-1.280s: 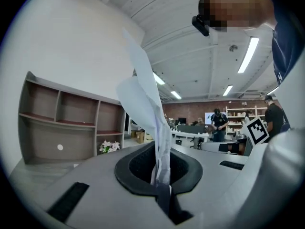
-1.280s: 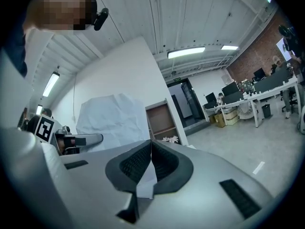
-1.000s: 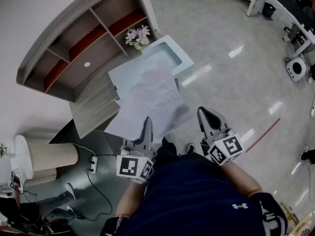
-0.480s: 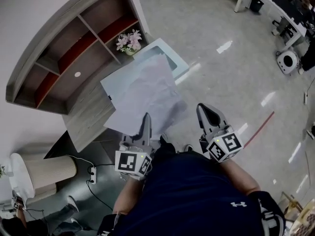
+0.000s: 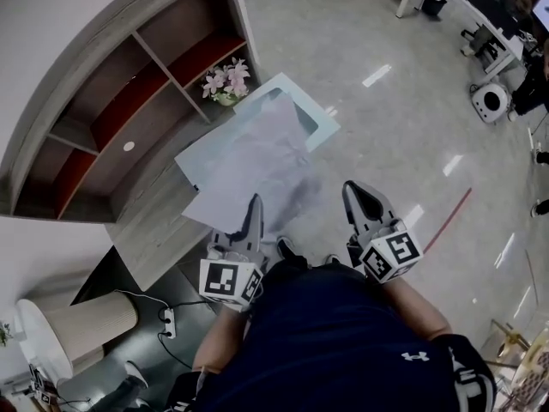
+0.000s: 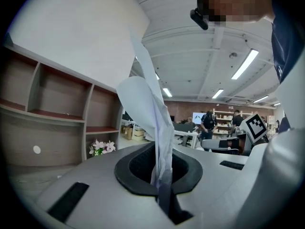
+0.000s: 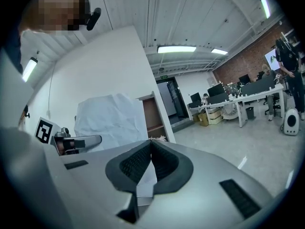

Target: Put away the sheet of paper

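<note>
One crumpled white sheet of paper (image 5: 257, 157) hangs in the air in front of the person, its near edge caught in the left gripper (image 5: 255, 206), whose tongs pinch it tight. From where I stand, the sheet looks feather-light and floppy: it sags and bows away from the grip, so any quick swing would likely make it flap or fold. It is thin enough to tear or slip, so I'd judge an edge or corner the sensible place to hold it.

Its far end reaches toward the pale blue rectangular tray (image 5: 322, 120) on the ledge of the curved wooden shelf unit (image 5: 129, 101); whether they touch, I cannot tell.

Both forearms are held forward, level, side by side. To the right, the right gripper (image 5: 360, 194) has its tongs pressed together on nothing, just beside the paper.
</note>
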Action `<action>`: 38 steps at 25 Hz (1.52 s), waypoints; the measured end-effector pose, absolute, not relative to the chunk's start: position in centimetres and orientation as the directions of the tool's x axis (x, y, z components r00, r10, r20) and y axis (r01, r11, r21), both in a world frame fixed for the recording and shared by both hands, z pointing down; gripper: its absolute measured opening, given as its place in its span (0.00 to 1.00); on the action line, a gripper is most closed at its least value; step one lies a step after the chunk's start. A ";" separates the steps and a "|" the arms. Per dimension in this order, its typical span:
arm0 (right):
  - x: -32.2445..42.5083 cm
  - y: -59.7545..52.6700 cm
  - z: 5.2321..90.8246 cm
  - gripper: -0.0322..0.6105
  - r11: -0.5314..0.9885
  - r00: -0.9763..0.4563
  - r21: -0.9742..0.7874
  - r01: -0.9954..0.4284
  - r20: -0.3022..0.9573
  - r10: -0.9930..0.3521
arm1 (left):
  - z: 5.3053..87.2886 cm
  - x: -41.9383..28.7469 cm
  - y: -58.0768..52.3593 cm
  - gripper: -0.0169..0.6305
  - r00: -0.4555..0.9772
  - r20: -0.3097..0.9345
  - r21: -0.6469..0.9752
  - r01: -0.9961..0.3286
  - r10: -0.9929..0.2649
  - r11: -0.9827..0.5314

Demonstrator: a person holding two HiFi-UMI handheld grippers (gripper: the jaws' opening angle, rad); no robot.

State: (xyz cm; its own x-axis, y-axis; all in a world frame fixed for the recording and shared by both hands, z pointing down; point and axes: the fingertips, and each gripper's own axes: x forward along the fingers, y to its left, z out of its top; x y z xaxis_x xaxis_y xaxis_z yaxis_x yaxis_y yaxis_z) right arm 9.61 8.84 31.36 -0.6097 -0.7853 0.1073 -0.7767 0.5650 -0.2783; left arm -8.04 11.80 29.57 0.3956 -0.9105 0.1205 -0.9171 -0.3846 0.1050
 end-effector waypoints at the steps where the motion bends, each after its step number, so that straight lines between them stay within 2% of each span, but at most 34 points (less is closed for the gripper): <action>1: 9.2 8.6 31.5 0.07 0.558 -0.604 -0.277 -0.782 0.114 -0.789 | 29.8 -8.5 11.5 0.05 0.404 0.123 0.111 -0.913 -0.906 -0.392; 15: 4.4 6.6 32.2 0.07 0.515 -0.555 -0.228 -0.827 0.182 -0.811 | 32.5 -14.5 8.2 0.05 0.446 0.130 0.188 -0.888 -0.886 -0.420; 25: 4.6 3.0 32.8 0.07 0.517 -0.568 -0.267 -0.813 0.168 -0.806 | 32.4 -13.8 4.8 0.05 0.445 0.154 0.148 -0.893 -0.882 -0.425; 38: 6.7 -6.2 33.6 0.07 0.575 -0.640 -0.320 -0.753 0.154 -0.753 | 32.9 -11.2 -3.3 0.05 0.365 0.202 0.101 -0.931 -0.909 -0.351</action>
